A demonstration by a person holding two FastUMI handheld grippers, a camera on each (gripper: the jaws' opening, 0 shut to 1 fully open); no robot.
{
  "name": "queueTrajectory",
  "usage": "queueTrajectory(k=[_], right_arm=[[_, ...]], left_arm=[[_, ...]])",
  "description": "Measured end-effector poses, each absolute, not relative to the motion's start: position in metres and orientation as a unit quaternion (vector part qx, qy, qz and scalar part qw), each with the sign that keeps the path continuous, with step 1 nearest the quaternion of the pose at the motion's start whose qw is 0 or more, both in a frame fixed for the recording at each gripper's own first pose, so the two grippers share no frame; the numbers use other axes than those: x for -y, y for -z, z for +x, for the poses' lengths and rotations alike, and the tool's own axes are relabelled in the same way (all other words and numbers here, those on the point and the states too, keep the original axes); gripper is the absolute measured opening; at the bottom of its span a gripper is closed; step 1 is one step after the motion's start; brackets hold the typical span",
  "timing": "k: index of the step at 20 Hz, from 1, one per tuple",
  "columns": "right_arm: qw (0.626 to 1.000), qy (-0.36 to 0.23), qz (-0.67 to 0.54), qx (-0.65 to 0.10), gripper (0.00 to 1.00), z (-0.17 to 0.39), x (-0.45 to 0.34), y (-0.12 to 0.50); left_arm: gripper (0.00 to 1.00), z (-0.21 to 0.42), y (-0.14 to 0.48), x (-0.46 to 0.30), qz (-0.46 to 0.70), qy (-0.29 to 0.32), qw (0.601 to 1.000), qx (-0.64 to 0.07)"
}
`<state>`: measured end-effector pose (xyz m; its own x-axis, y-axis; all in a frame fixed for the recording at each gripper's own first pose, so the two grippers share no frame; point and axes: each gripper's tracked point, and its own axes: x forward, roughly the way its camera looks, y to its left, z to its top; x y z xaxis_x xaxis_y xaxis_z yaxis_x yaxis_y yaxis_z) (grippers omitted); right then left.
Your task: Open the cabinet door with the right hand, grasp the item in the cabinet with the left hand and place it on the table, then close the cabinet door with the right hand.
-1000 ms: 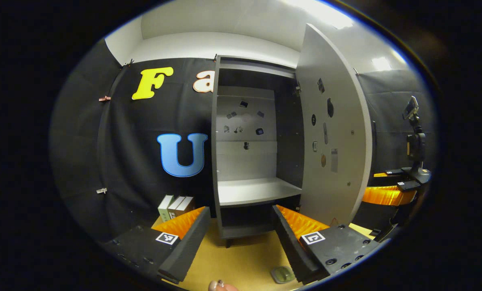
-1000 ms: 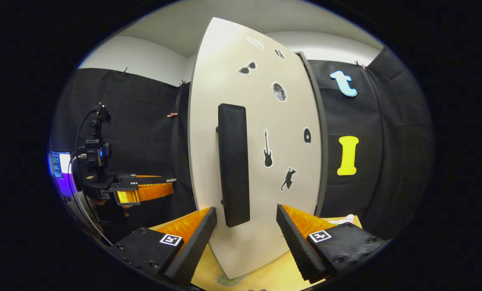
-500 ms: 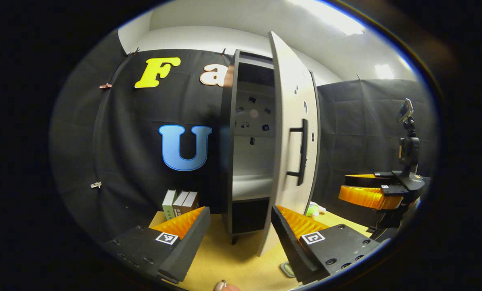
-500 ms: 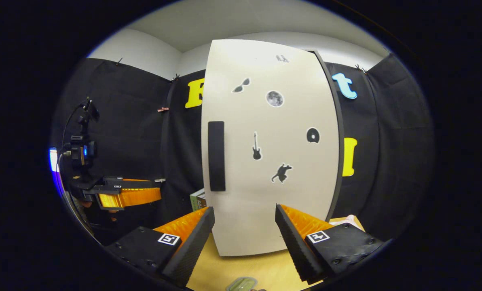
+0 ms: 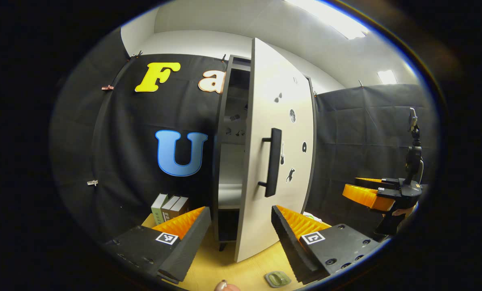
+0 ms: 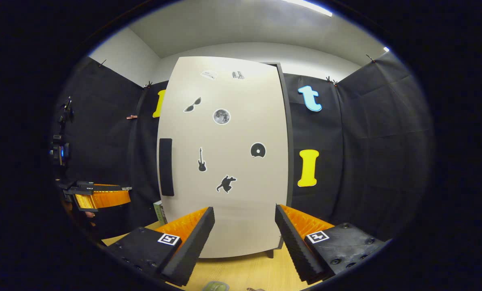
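In the left gripper view the cabinet [image 5: 229, 153] stands upright on the far part of the wooden table [image 5: 249, 270], against the black cloth wall. It is a tall, narrow dark-framed box with a pale interior and a pale shelf about halfway down. Its door [image 5: 279, 161] is pale, hinged on the right side, and stands ajar: a slim gap on the left still shows part of the inside and the shelf. A long dark vertical handle [image 5: 272, 162] sits near the door's free edge, and small dark stickers dot the door's face, among them a guitar, a cat and a round moon.

The item [image 5: 277, 279], a small flat greenish-grey piece with rounded corners, lies on the table at the near edge, in front of the cabinet and just left of the left gripper's right finger. The left gripper [image 5: 241, 238] hangs above the table with its jaws wide apart and nothing between them. A fingertip [image 5: 224, 286] shows at the bottom edge. A few upright books [image 5: 169, 207] stand on the table left of the cabinet.

In the right gripper view the door [image 6: 225, 157] faces the camera almost flat, with its handle [image 6: 165, 167] on the left. The right gripper [image 6: 245, 238] is held clear of the door, jaws wide and empty. The item [image 6: 216, 286] peeks in at the bottom edge. In the left gripper view the right gripper [image 5: 376, 193] hangs far right, well apart from the door.
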<state>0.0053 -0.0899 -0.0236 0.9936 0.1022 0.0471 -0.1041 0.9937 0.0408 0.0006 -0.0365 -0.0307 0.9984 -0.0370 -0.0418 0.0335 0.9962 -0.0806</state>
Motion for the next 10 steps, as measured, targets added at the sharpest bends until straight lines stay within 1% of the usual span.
queueTrajectory(k=[2,6,10], right_arm=[[0.998,-0.060,0.021,0.027,0.97,0.003,0.092,0.022],[0.998,-0.054,0.005,0.022,0.97,0.003,0.106,0.023],[0.998,-0.066,-0.003,0.019,0.97,0.007,0.105,0.022]], left_arm=[[0.95,0.003,0.029,0.048,-0.051,0.025,0.998,-0.018],[0.95,0.005,0.025,0.062,-0.051,0.034,0.998,-0.016],[0.95,0.008,0.026,0.069,-0.052,0.040,0.998,-0.014]])
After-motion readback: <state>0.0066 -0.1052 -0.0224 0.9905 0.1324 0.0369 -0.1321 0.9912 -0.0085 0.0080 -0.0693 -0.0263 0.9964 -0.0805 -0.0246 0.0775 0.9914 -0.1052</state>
